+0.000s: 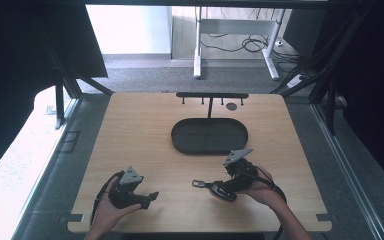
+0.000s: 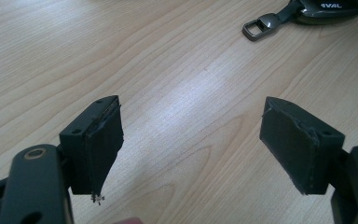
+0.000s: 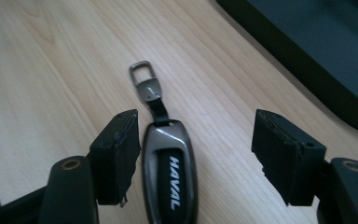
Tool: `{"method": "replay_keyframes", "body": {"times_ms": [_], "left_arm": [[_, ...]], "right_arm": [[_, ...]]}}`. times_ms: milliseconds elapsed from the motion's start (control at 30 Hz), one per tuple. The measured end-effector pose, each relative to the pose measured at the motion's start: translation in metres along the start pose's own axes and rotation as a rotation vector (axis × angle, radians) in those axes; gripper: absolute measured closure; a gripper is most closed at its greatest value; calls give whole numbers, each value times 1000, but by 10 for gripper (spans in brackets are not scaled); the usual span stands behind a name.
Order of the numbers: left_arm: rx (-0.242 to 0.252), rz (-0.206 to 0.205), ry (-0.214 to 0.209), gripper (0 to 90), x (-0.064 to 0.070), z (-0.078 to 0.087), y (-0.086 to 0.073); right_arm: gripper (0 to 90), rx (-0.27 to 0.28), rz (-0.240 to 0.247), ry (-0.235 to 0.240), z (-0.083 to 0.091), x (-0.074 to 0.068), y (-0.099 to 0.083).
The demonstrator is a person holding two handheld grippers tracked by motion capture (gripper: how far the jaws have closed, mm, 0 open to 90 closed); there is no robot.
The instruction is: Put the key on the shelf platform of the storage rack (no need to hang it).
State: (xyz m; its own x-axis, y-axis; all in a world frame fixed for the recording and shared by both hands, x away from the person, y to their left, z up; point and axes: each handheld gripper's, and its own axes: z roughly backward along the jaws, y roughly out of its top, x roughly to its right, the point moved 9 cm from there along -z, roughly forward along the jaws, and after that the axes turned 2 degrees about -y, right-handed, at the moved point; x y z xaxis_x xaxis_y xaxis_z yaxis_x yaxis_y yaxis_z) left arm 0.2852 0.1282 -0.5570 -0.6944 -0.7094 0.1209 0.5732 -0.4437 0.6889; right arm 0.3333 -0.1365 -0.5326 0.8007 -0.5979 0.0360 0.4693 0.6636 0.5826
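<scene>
Lying flat on the wooden table (image 1: 130,130), the car key (image 3: 170,179) sits between the spread jaws of the right gripper (image 3: 196,158), much closer to the jaw seen at the left of the right gripper view than to the other; whether that jaw touches the key's side I cannot tell. Its metal loop (image 3: 142,73) points away from the gripper, out past the jaw tips, and the white lettering on the key's dark face reads HAVAL. The right gripper's jaws stand wide apart, released, gripping nothing.

From the high view, the key lies just on the near side of the black oval tray (image 1: 209,135), apart from its rim, with the loop aimed toward the left gripper (image 1: 147,199). That gripper rests well apart from the key, farther from the tray, on bare wood. Its jaws too are spread wide, with only table between them; the key shows beyond them in the left gripper view.
</scene>
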Motion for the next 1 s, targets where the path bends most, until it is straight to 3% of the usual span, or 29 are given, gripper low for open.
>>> {"method": "replay_keyframes", "body": {"times_ms": [1000], "left_arm": [[-1,0,4,216,-2,1,-1]], "right_arm": [[330,-98,100,74,-29,-33,2]]}}
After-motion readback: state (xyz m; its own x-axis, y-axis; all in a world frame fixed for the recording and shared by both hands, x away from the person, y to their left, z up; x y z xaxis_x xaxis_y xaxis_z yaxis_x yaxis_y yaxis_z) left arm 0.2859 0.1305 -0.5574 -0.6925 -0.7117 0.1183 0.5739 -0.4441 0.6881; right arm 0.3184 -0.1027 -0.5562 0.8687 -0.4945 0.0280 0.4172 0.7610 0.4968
